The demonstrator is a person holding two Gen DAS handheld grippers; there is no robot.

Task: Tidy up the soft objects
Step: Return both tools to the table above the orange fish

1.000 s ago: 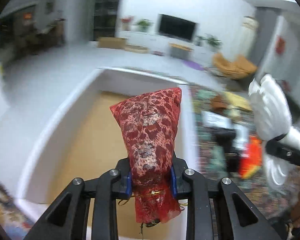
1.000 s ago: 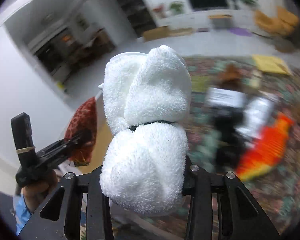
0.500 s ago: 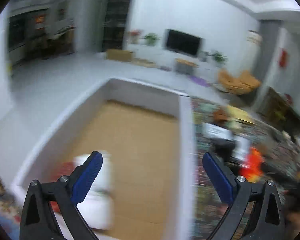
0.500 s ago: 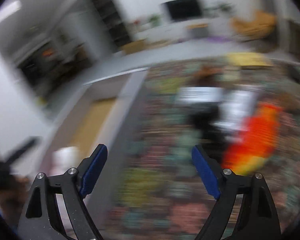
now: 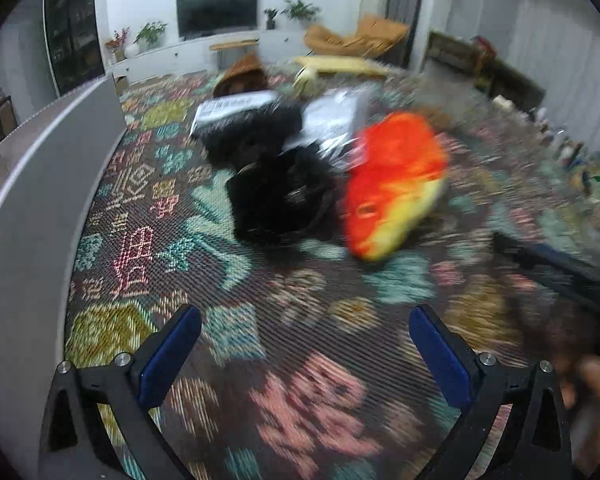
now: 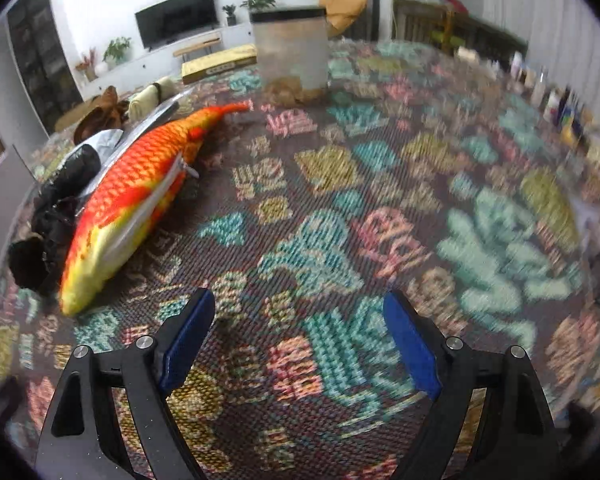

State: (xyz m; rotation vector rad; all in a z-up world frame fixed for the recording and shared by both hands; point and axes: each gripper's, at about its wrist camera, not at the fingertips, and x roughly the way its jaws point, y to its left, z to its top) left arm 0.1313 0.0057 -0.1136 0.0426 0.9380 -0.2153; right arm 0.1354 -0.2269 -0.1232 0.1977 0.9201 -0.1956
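Note:
An orange, red and yellow plush fish [image 5: 392, 184] lies on the patterned tablecloth [image 5: 292, 320], ahead and right of my left gripper [image 5: 304, 330], which is open and empty. A black fuzzy item [image 5: 280, 196] lies just left of the fish. In the right wrist view the fish [image 6: 140, 196] lies ahead left of my right gripper [image 6: 298, 314], also open and empty, with the black item [image 6: 56, 216] beyond it. The grey wall of the box [image 5: 40, 200] runs along the left.
Silver and white packets [image 5: 340, 116], a brown hat [image 5: 240, 74] and a yellow flat item [image 5: 340, 64] lie farther back. A translucent container [image 6: 290, 54] stands at the far side. Small bottles [image 6: 552, 100] line the right edge. The other gripper's handle [image 5: 580, 272] shows at right.
Both grippers have let go of the red pouch and the white towel into the box, opened, and swung right, away from the box toward the objects on the cloth.

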